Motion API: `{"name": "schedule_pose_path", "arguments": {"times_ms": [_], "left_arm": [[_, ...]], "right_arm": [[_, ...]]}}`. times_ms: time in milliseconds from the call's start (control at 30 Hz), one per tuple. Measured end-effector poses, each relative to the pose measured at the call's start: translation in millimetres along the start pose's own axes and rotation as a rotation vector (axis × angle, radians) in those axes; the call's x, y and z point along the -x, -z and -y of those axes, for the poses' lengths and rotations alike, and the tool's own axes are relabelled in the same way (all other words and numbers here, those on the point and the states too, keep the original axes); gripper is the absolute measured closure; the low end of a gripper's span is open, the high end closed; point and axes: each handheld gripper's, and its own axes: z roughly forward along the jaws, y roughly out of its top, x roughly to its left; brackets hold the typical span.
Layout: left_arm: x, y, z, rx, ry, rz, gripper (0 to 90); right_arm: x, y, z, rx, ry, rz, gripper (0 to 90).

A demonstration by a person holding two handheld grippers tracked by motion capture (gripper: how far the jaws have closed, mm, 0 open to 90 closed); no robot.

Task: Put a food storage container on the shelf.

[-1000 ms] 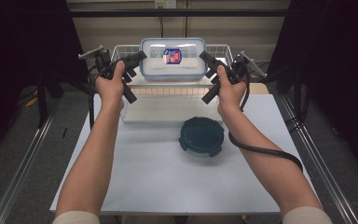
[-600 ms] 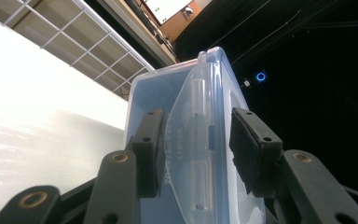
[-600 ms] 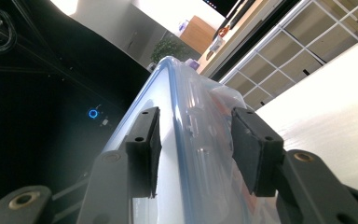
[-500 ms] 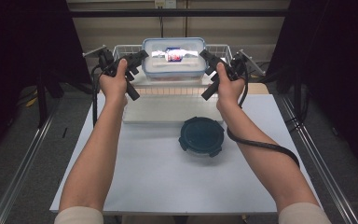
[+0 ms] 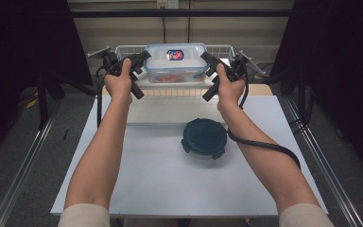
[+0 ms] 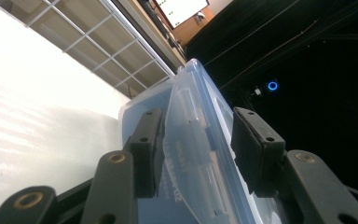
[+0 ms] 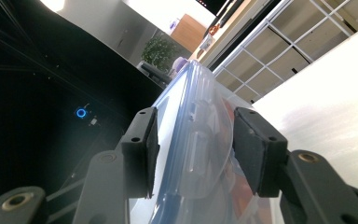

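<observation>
Gripping from both ends, the left gripper [image 5: 142, 59] and right gripper [image 5: 208, 64] carry a clear lidded container [image 5: 176, 61] above the near edge of a white wire basket [image 5: 123, 49] at the far side of the table [image 5: 160, 175]. In the left gripper view one pad [image 6: 145, 149] seems to touch the container's end while the other stands slightly off; the right gripper's pads [image 7: 142, 149] bracket the lid's latch, though contact is hard to confirm. A dark round lid [image 5: 204, 138] lies alone on the table, well apart.
</observation>
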Motion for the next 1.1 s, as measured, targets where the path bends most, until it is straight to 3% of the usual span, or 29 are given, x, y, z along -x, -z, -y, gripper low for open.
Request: {"name": "schedule_pose_path", "arguments": {"times_ms": [333,400,467,733,800,900,1100], "left_arm": [[-1.9,-8.7,-1.2,0.020,0.002,-0.021,54.2],[-1.1,-8.5,-1.6,0.006,-0.010,-0.044,54.2],[-1.1,-9.7,-1.6,0.019,0.001,-0.027,54.2],[-2.2,-9.5,-2.4,0.013,-0.019,-0.028,54.1],[-0.9,-8.7,-2.5,0.011,-0.033,-0.032,53.6],[2.2,-6.4,-2.1,0.016,-0.061,-0.048,50.1],[7.5,5.8,-3.2,0.026,-0.105,-0.045,45.3]], "right_arm": [[1.1,-2.5,4.0,0.012,0.018,0.015,49.1],[0.3,-2.2,4.3,0.013,0.019,0.021,49.0],[-0.2,-2.0,4.5,0.014,0.019,0.025,49.0],[-2.2,-0.5,5.4,0.007,0.025,0.030,48.1],[-2.8,-0.7,4.7,0.001,0.040,0.027,46.0],[-5.3,-1.6,5.4,-0.001,0.106,0.031,39.9],[-7.6,1.7,6.8,-0.002,0.150,0.007,32.6]]}}
